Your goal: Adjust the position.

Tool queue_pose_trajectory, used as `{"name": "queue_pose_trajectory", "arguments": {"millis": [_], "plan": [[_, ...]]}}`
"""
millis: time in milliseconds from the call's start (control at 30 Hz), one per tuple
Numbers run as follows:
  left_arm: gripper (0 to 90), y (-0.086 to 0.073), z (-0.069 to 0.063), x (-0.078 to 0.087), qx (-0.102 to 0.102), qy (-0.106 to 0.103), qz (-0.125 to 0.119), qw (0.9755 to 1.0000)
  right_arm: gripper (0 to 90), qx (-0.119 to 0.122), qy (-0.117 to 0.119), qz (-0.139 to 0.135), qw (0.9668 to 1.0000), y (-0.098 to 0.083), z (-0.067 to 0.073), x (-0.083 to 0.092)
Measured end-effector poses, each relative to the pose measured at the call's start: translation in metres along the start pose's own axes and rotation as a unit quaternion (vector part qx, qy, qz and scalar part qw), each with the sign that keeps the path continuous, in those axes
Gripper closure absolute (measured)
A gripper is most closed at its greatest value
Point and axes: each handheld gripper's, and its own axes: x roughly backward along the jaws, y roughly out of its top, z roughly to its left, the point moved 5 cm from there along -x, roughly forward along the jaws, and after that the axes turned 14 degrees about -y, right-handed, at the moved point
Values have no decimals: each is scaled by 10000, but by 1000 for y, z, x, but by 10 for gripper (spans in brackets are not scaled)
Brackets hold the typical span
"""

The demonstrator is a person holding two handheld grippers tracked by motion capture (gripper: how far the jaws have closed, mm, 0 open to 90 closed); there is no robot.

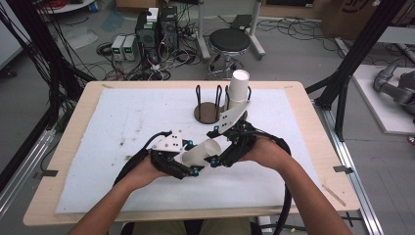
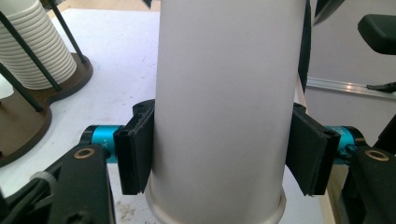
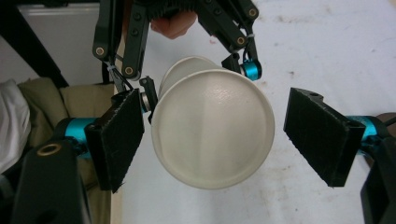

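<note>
On the left side of the white mat [image 1: 122, 127], a person's left hand [image 1: 142, 172] holds the left gripper [image 1: 188, 170]. Its two black jaws are pressed tight on a white paper cup [image 1: 201, 152]. In the left gripper view, the cup [image 2: 223, 112] stands tall between the jaws, and both black pads [image 2: 135, 151] touch its sides. The cup lies on its side in the air, low above the mat, near the middle of the table [image 1: 68, 147].

Just to the right of the cup is the right gripper [image 1: 220, 159], held by the right hand [image 1: 266, 152]. In the right gripper view, the round bottom of the cup [image 3: 212, 135] faces the camera. The right gripper's jaws are spread wide around it. The pad on the left looks to be just beside the cup's edge, and the other pad is apart from it, so this gripper is not squeezing anything.

Behind the hands, at the far middle of the mat, sits a brown wooden cup holder [image 1: 208, 111] with thin black rods. A stack of white paper cups [image 1: 238, 87] stands in its right half, leaning a little. In the left gripper view, that stack [image 2: 35, 46] shows at the top left, inside the rods.
</note>
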Motion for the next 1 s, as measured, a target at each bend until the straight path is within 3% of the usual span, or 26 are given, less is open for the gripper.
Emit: {"name": "queue_pose_trajectory", "arguments": {"millis": [367, 667, 733, 767, 867, 900, 1000], "plan": [[331, -1, -5, -5, -31, -294, 50, 9996, 352, 278, 411, 309, 9983, -4, 8, -8], [301, -2, -7, -8, 9, -354, 30, 9994, 359, 442, 452, 343, 9974, -6, 11, -8], [277, -1, -8, -7, -5, -330, -111, 9994, 358, 405, 449, 317, 9977, -6, 11, -6], [201, -1, -7, -6, 36, -290, -199, 9994, 358, 382, 448, 265, 9979, -5, 11, -4], [174, -2, -7, -1, 98, -202, -498, 9985, 357, 312, 427, 217, 9984, -6, 11, -2], [174, -4, -8, 3, 134, -180, -697, 9973, 357, 246, 393, 173, 9988, -8, 9, 2], [174, -7, -8, 9, 164, -103, -876, 9960, 357, 160, 346, 115, 9992, -10, 8, 5]]}}
